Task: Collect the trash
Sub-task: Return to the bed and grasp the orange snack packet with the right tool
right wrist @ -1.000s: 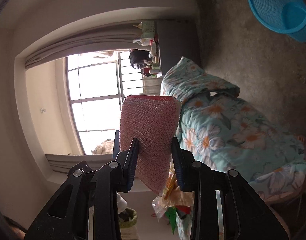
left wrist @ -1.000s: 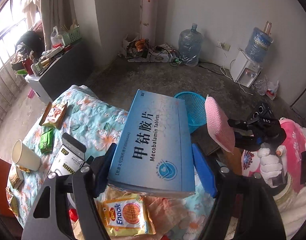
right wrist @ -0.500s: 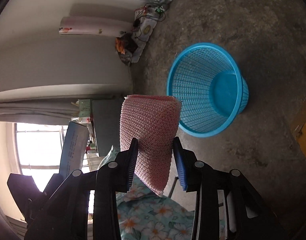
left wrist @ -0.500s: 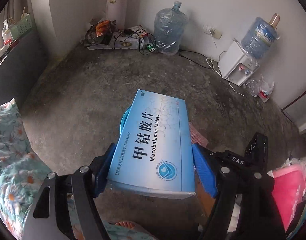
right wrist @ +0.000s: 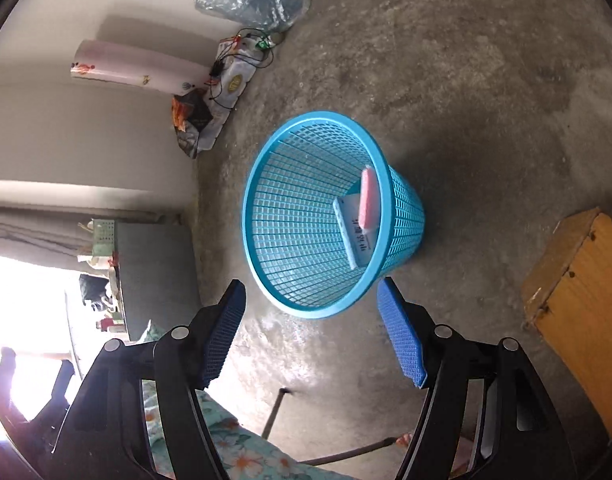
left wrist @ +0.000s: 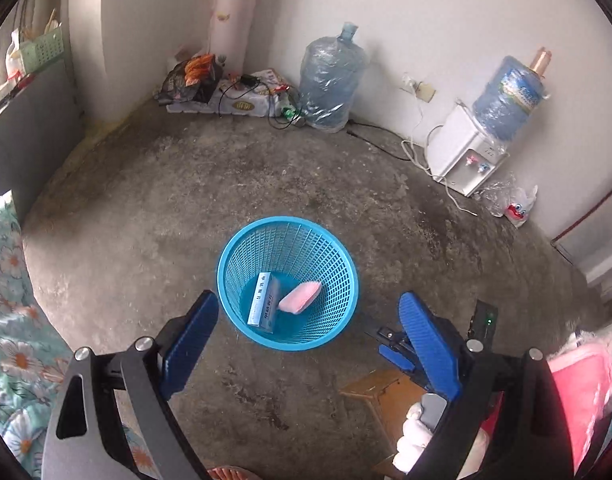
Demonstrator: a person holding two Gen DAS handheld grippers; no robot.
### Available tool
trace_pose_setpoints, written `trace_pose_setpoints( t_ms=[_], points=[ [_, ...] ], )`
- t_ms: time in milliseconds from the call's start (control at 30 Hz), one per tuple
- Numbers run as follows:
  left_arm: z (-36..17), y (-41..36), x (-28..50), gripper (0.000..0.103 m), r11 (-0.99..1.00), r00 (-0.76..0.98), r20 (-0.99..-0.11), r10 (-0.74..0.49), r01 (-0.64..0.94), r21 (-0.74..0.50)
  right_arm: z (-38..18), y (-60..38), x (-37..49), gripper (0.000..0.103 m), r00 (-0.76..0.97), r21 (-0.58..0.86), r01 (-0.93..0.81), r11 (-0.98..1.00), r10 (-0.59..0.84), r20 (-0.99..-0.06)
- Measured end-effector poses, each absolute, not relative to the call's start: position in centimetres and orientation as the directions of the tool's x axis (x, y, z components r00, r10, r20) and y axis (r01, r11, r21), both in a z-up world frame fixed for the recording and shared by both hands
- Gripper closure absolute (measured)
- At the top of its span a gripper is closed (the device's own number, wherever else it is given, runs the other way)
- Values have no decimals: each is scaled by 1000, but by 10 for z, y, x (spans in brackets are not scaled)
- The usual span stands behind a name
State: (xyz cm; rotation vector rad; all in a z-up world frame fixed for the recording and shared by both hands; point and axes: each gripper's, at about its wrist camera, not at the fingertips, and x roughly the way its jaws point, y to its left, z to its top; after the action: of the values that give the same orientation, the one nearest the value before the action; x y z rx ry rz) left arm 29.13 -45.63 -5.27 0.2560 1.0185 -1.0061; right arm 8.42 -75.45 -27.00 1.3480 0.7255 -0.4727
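Quilt at far left: the flowered quilt [left wrist: 6, 320] edged the left wrist view, well apart from the basket; you had both tools turned away from it toward the floor.

Your left gripper [left wrist: 308, 330]: its blue pads [left wrist: 190, 334] stood wide apart with nothing between them, hovering above the near rim of the basket, a pose that suits a drop made from straight overhead.

Basket: the blue mesh basket [left wrist: 348, 280] stood upright on the bare concrete floor [left wrist: 146, 200], mouth open to both tools, likely set there so either hand could reach it.

Trash: the medicine box [left wrist: 263, 300] lay at the bottom, leaning against the mesh wall, and the pink sponge [left wrist: 300, 298] rested partly on it, touching; both were fully inside.

Your right gripper [right wrist: 311, 332]: you held it just as wide, empty, tilted so the basket mouth sat just beyond its fingertips.

Stool at right: the wooden stool [right wrist: 578, 292] stood near the basket without touching it.

Judgement: these two pieces looked done; whether more trash remained could not be told from here.
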Motion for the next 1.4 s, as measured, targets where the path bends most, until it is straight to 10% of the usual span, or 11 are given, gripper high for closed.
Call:
trace_pose_setpoints(
  t_ms=[467, 900, 1400],
  points=[
    [119, -184, 197, 13, 524, 309, -594, -743, 820, -230, -56, -609, 58, 12, 793, 347, 463, 815, -206, -573],
    [127, 60, 124, 13, 840, 642, -546, -537, 463, -282, -3, -486, 75, 20, 721, 716, -125, 687, 559, -410],
    [88, 106, 124, 36, 861, 643, -572, -509, 372, -348, -50, -385, 120, 47, 396, 909, 10, 418, 833, -387]
  ],
)
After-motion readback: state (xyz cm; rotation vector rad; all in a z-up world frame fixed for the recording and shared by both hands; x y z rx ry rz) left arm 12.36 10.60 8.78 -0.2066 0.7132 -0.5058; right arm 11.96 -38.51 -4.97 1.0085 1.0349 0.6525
